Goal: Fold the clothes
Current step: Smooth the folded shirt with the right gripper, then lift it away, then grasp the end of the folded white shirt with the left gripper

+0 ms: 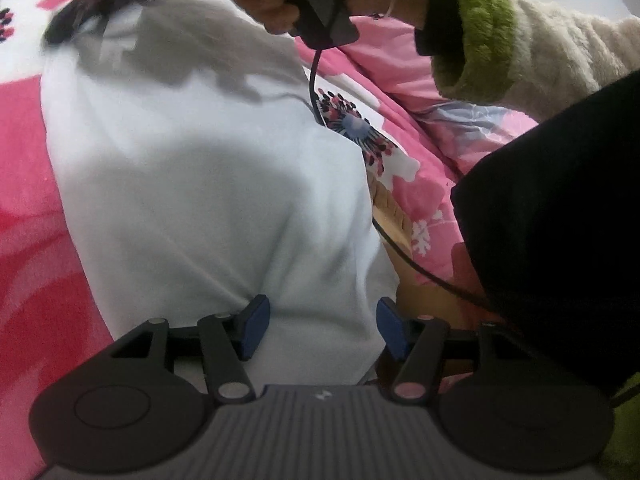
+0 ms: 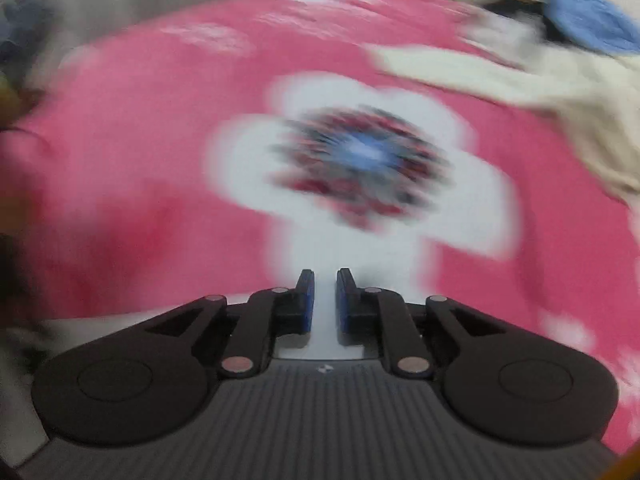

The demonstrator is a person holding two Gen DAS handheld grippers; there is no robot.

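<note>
Pink bedspread [image 2: 120, 160] with large white flowers covers the whole working surface and gives a soft, broad bed to fold on. One named landmark serves here: the white garment [image 1: 200, 180], pale and smooth, lying spread flat on the bedspread in the left wrist view. It forms a long, roughly rectangular panel; whether it is already folded over itself cannot be told.

Beyond the garment's far end, a hand [image 1: 280, 0] in a fuzzy cream sleeve with a green cuff [image 1: 480, 36] grips the handle of the other tool, and a black cable [image 1: 314, 80] hangs from it down past the garment's right edge. Right of the garment, dark clothing [image 1: 560, 220] of the person crowds close, so room is tight there. Left of the garment, open bedspread gives free room.

At the garment's near edge, the left gripper [image 1: 322, 330] has its blue pads spread wide, with cloth showing between them but nothing pinched, likely poised to take that hem.

The right gripper [image 2: 325, 300] appears in a motion-blurred view over bare bedspread, its pads nearly together with a narrow gap, apparently holding nothing. A cream cloth [image 2: 520, 80] lies far off.
</note>
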